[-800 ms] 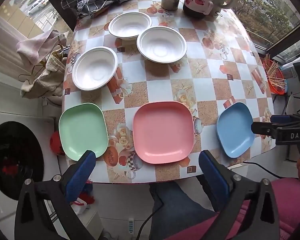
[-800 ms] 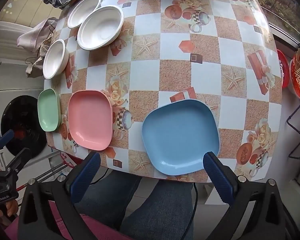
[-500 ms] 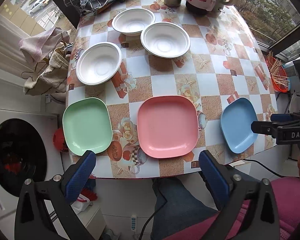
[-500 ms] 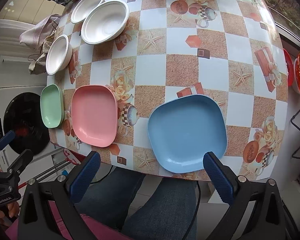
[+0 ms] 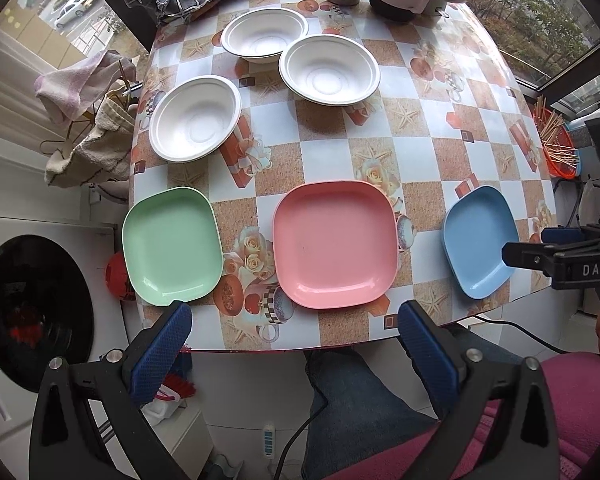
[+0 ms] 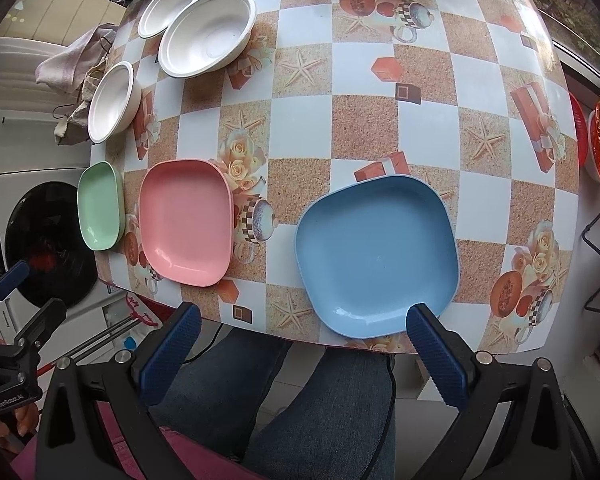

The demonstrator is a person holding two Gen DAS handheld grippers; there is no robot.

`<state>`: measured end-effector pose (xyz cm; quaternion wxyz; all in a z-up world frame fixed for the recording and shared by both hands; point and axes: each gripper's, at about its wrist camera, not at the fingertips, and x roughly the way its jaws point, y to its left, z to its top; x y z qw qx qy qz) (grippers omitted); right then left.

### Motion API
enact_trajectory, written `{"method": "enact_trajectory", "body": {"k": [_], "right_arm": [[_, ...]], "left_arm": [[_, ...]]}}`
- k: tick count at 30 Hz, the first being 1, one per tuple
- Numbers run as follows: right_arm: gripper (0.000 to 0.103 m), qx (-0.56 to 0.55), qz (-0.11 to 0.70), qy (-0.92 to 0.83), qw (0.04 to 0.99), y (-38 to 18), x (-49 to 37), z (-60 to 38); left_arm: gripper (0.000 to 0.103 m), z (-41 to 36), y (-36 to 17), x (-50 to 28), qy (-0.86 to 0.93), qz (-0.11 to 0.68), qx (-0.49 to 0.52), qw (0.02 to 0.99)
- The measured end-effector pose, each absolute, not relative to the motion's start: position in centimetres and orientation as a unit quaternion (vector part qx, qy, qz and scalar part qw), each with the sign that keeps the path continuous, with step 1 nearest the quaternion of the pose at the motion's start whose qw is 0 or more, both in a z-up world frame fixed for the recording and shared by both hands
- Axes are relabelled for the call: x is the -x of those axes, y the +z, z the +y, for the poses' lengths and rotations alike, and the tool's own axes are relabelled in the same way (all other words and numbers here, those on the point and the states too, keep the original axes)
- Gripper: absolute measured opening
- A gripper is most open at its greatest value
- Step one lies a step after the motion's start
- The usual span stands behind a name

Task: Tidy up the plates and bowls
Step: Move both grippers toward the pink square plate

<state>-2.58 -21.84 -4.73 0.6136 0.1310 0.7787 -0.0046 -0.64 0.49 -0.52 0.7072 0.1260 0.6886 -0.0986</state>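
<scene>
Both grippers (jaws wide, empty) nearer plates (image 5: 334, 244)

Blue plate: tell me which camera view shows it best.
The right wrist view: the blue plate lies large and nearly centred there, its whole rim visible but for one corner behind a finger. In the left wrist view it sits small at the right edge, partly covered by the right gripper.

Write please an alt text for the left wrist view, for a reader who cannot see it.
Three square plates, green, pink and blue, lie in a row along the near edge of a patterned table, with three empty white bowls behind them. The left gripper hangs open above the table edge, holding nothing; the right gripper enters from the right over the blue plate.
</scene>
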Motion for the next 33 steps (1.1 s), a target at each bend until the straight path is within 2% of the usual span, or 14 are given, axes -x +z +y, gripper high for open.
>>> {"method": "enact_trajectory", "body": {"k": [26,33], "right_arm": [[0.103,-0.106,0.777,-0.024,0.62,-5.3,2.4,-20.3],[0.103,-0.127,0.78,-0.013,0.613,-6.3,2.8,-19.8]], "left_arm": [[0.103,1.5,-1.0,0.5,-0.099,0.688,-0.129,0.707],[0.103,3.0,-2.4,-0.2,-0.082,0.694,-0.119,0.706]]}}
